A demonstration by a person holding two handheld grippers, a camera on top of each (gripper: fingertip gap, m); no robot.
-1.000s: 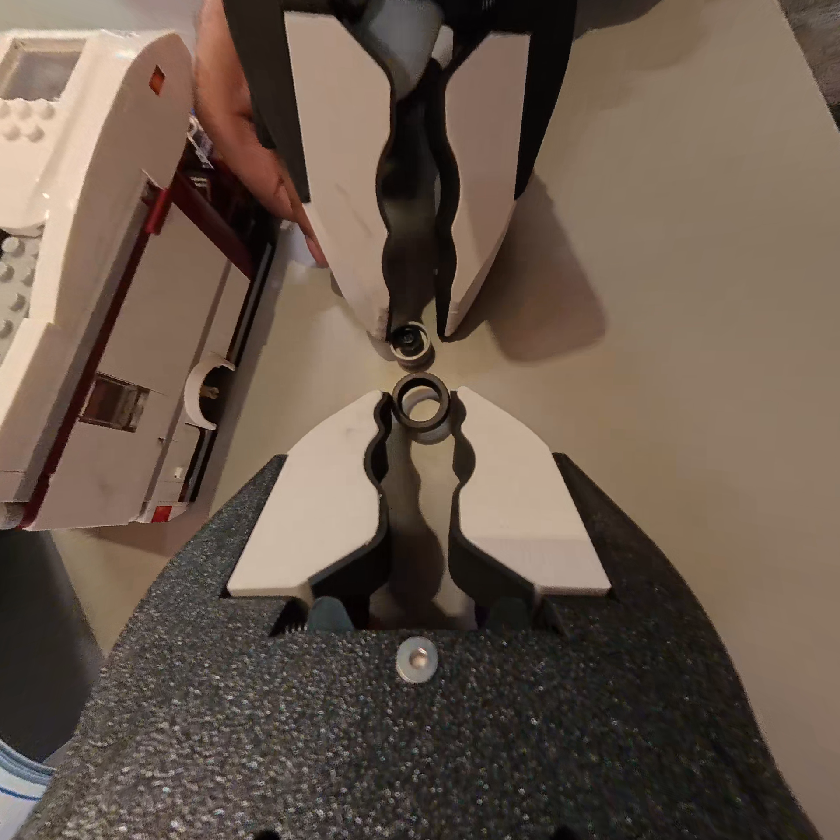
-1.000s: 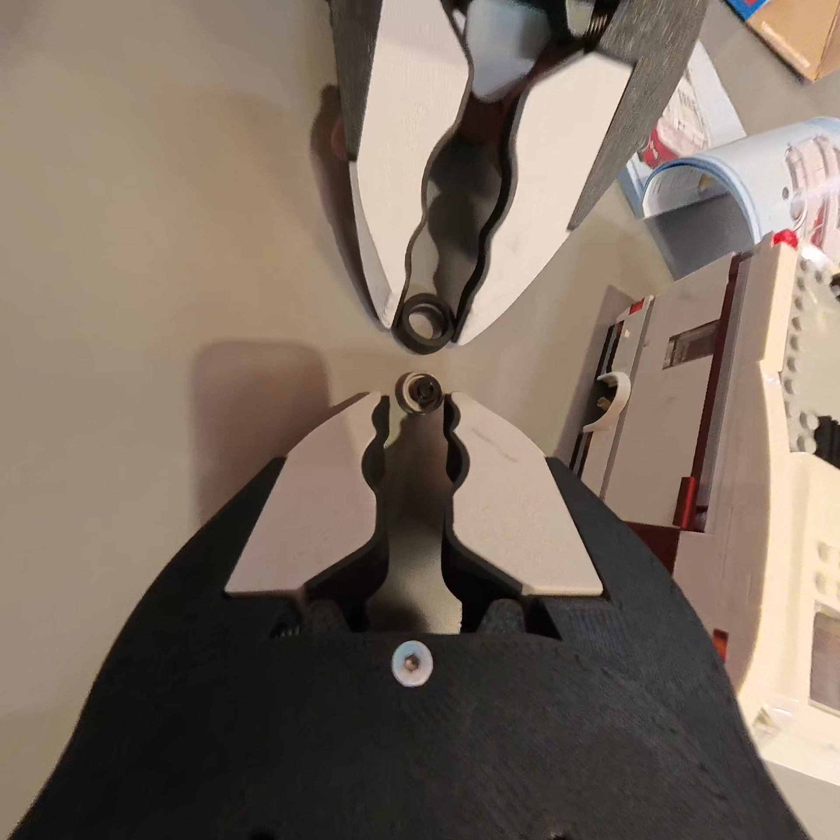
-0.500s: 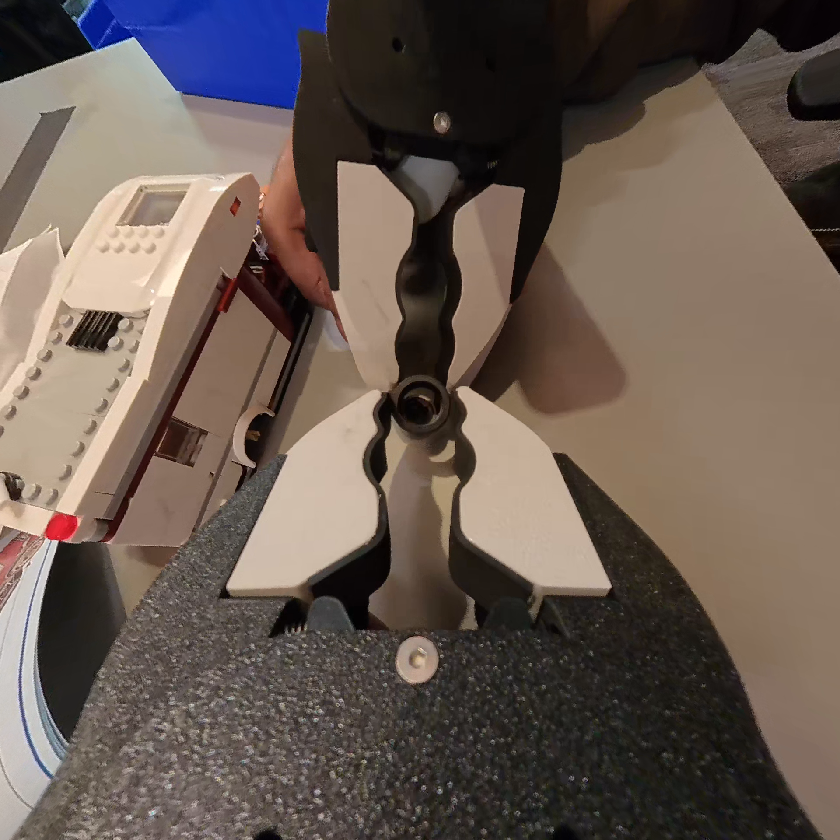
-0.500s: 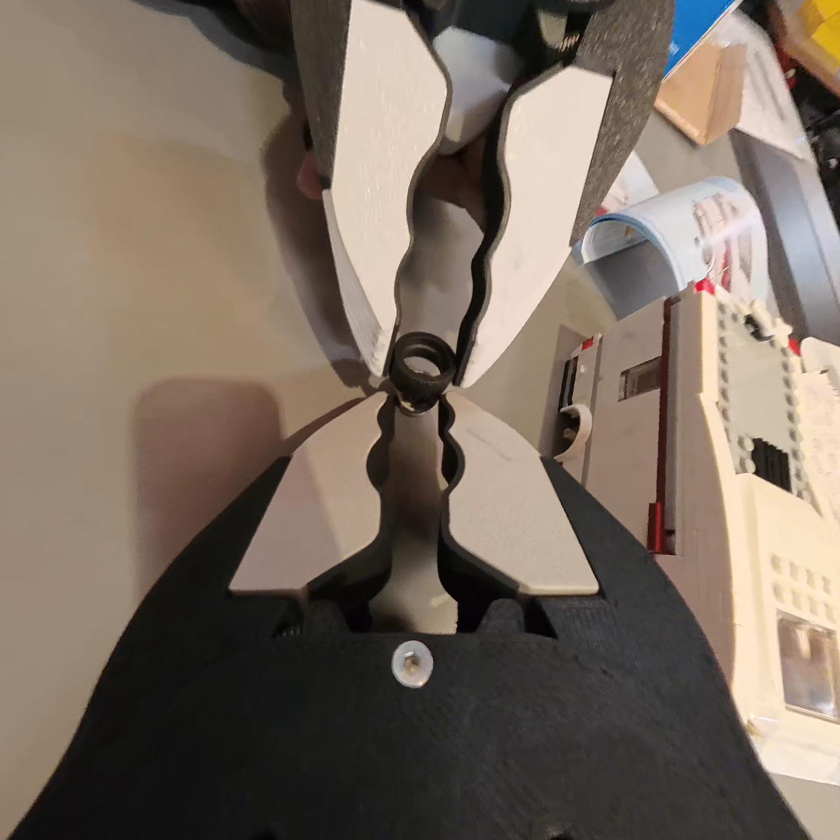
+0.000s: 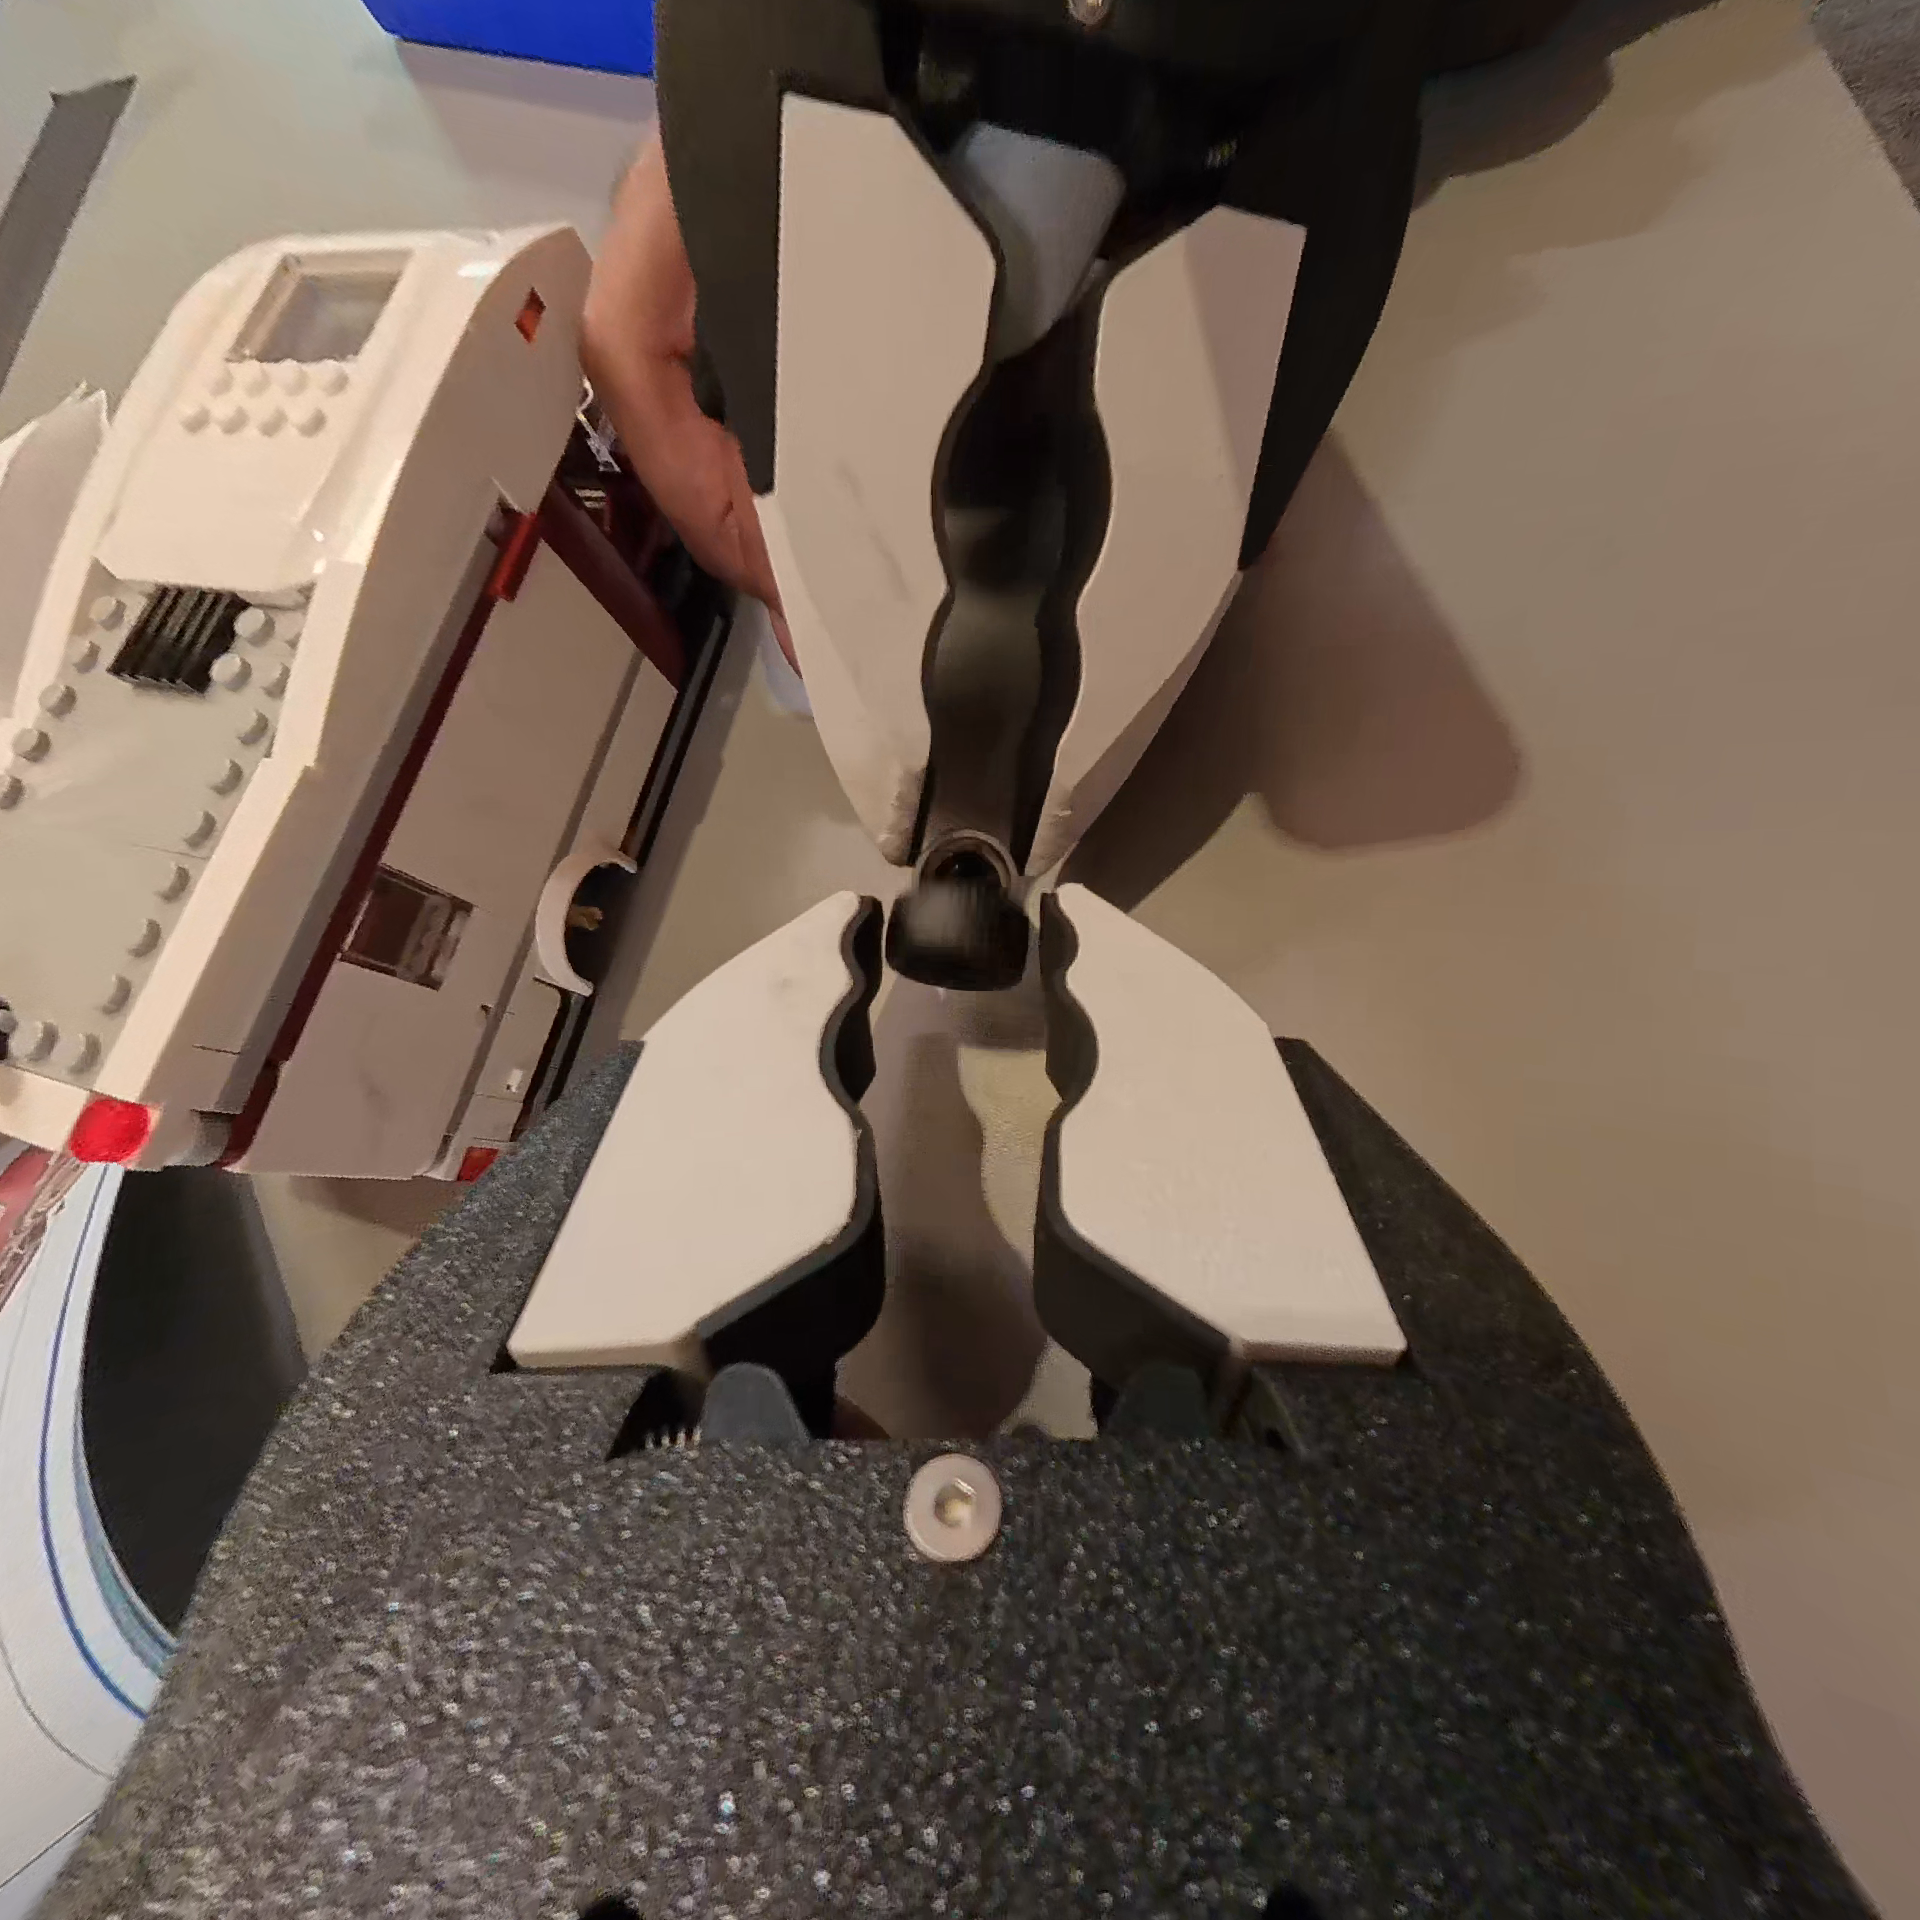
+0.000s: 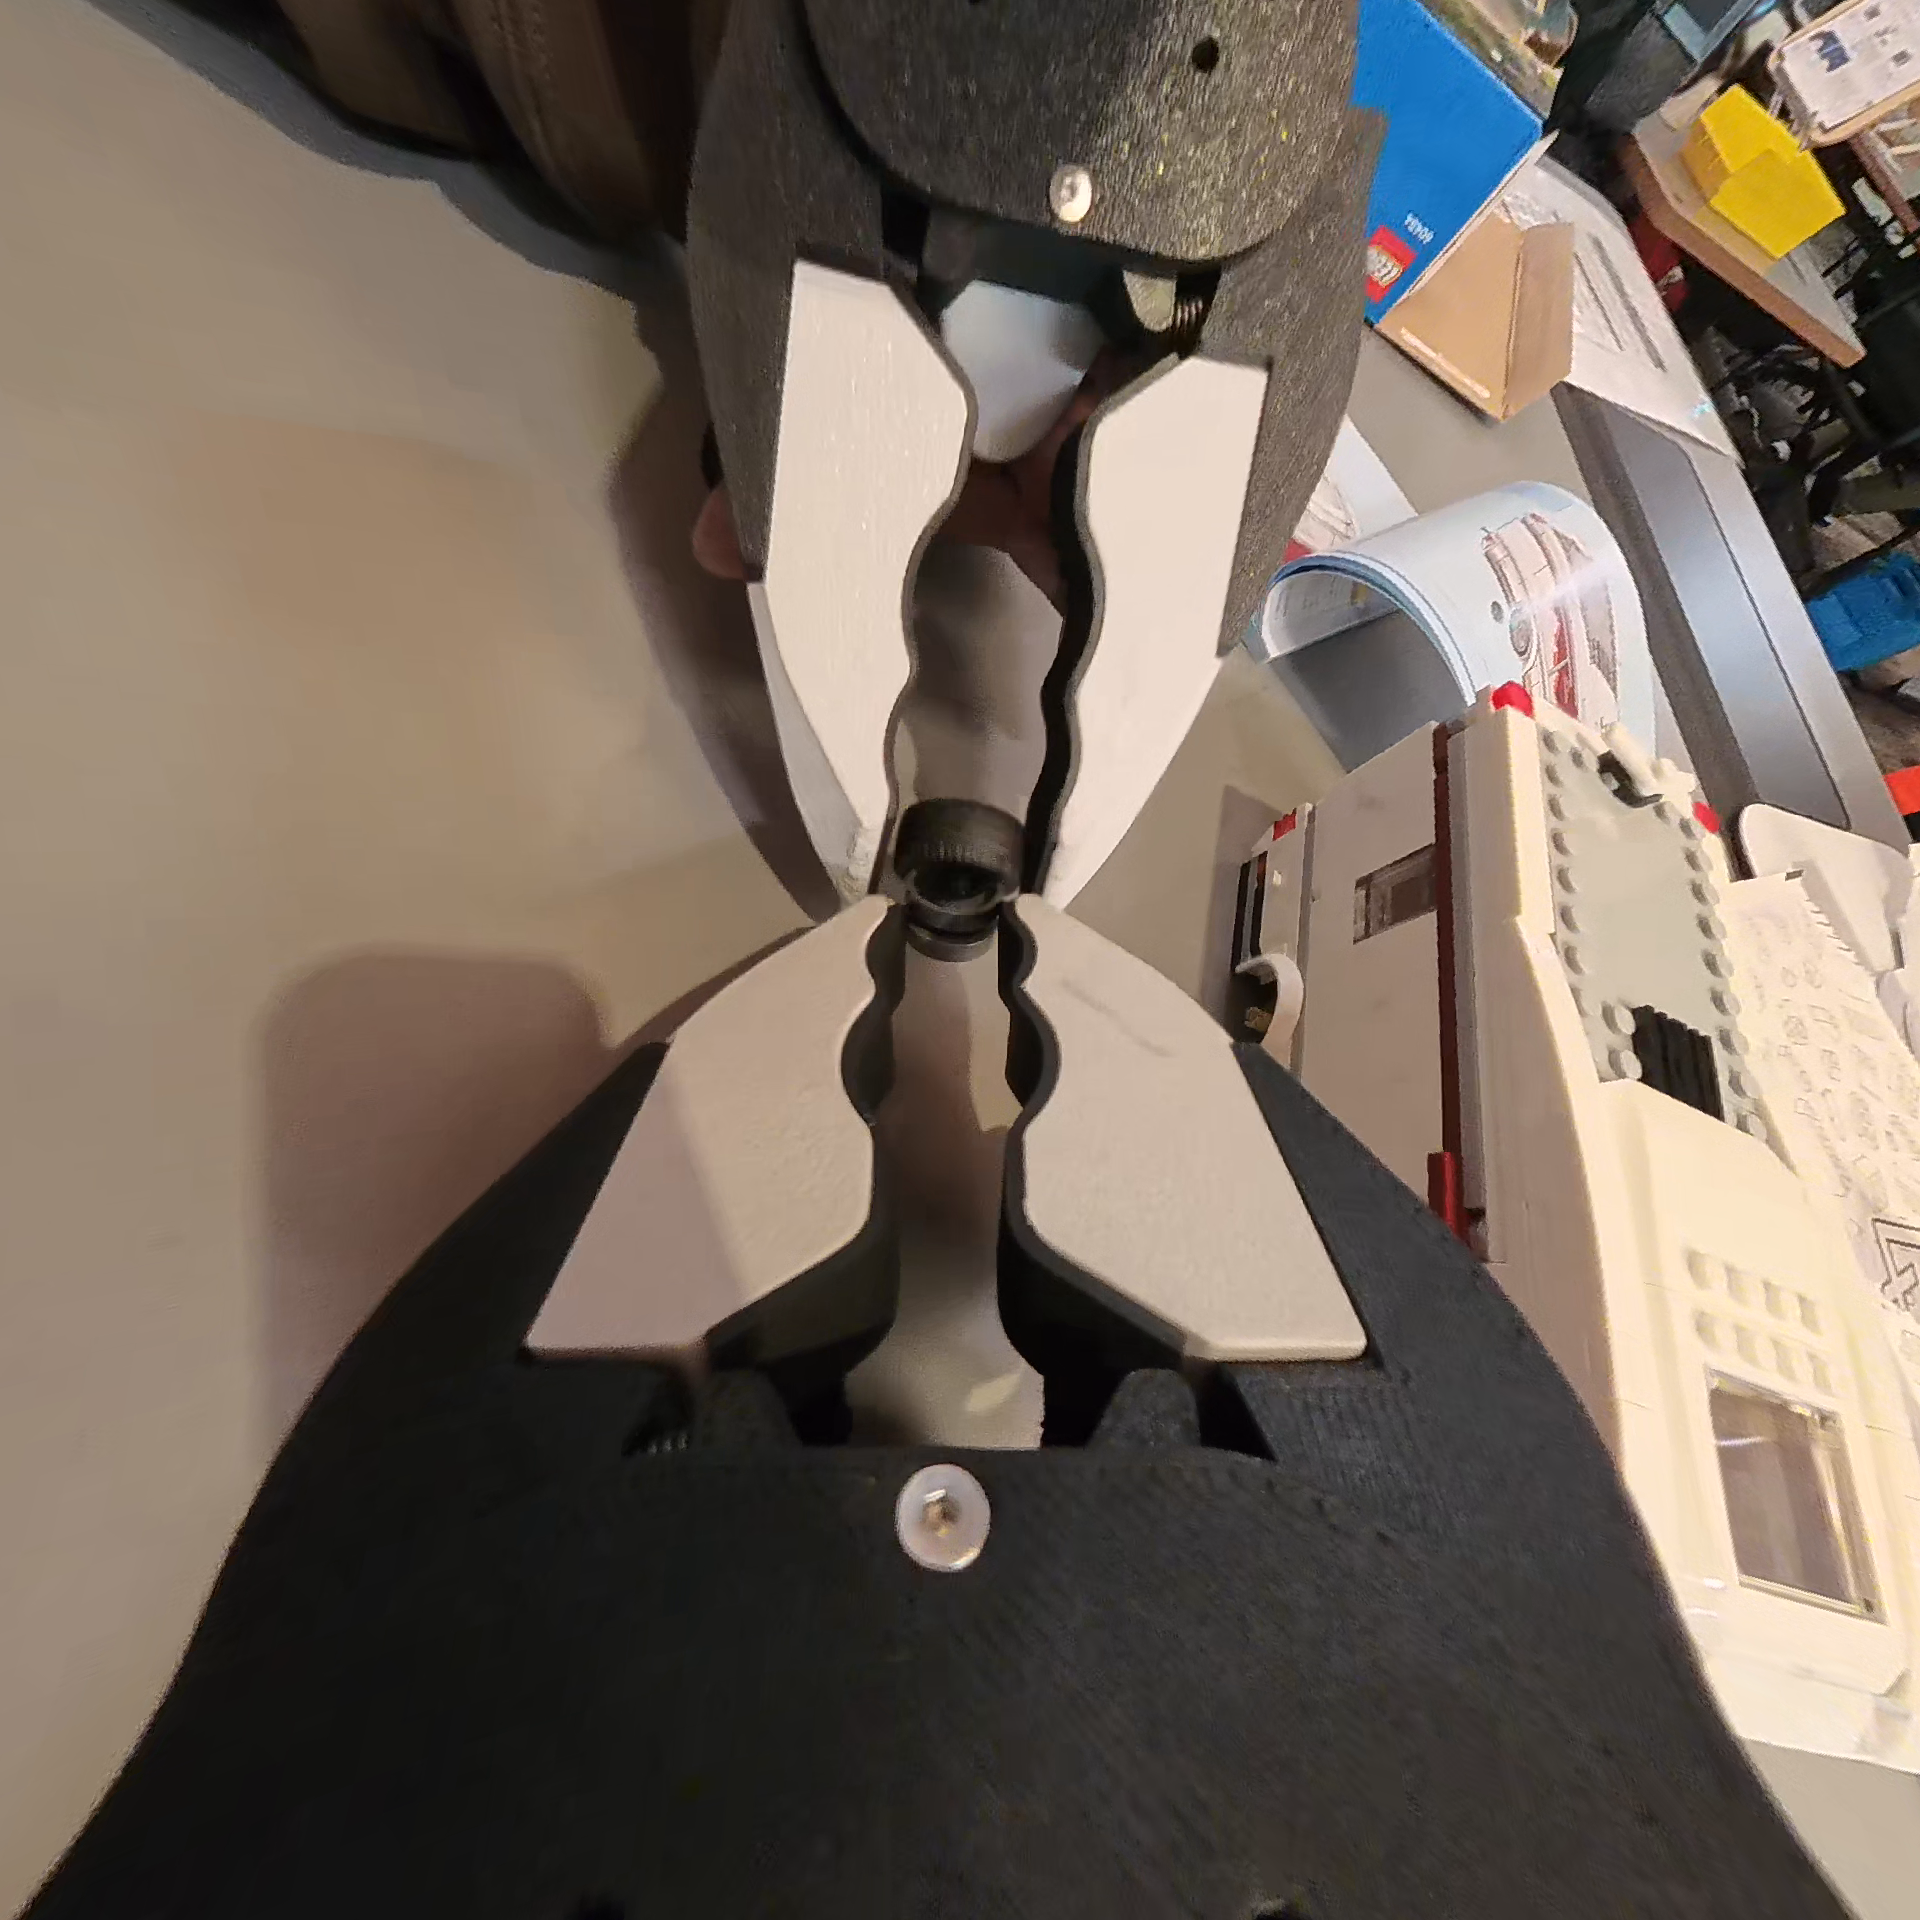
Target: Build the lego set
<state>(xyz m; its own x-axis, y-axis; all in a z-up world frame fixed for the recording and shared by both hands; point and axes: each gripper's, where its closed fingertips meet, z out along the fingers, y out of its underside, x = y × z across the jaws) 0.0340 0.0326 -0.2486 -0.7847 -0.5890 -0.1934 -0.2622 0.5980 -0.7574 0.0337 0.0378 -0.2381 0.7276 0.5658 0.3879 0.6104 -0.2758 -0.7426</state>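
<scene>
Left wrist view: the left gripper (image 5: 958,940) is clamped on a small black tyre (image 5: 956,935), pads pressing its two sides. Facing it tip to tip, the right gripper (image 5: 971,847) pinches a small grey wheel hub (image 5: 966,854), which meets the tyre's far face. Both hang over a beige table (image 5: 1558,1039). To the left lies a white and dark-red brick-built van (image 5: 312,727) on its side, one empty wheel arch turned toward the grippers. A hand (image 5: 675,416) shows behind the right gripper. A curled booklet (image 5: 62,1507) sits at the lower left edge.

Right wrist view: the right gripper (image 6: 948,920) is closed on the hub (image 6: 948,935), fingertips tight against it. Straight ahead the left gripper (image 6: 961,862) grips the ribbed black tyre (image 6: 956,842), hub and tyre touching end to end. The van (image 6: 1558,1039) lies to the right on printed paper. Beyond it are the curled booklet (image 6: 1455,603), a blue box (image 6: 1444,156) and a brown carton (image 6: 1496,312); yellow bins (image 6: 1756,177) stand farther back.
</scene>
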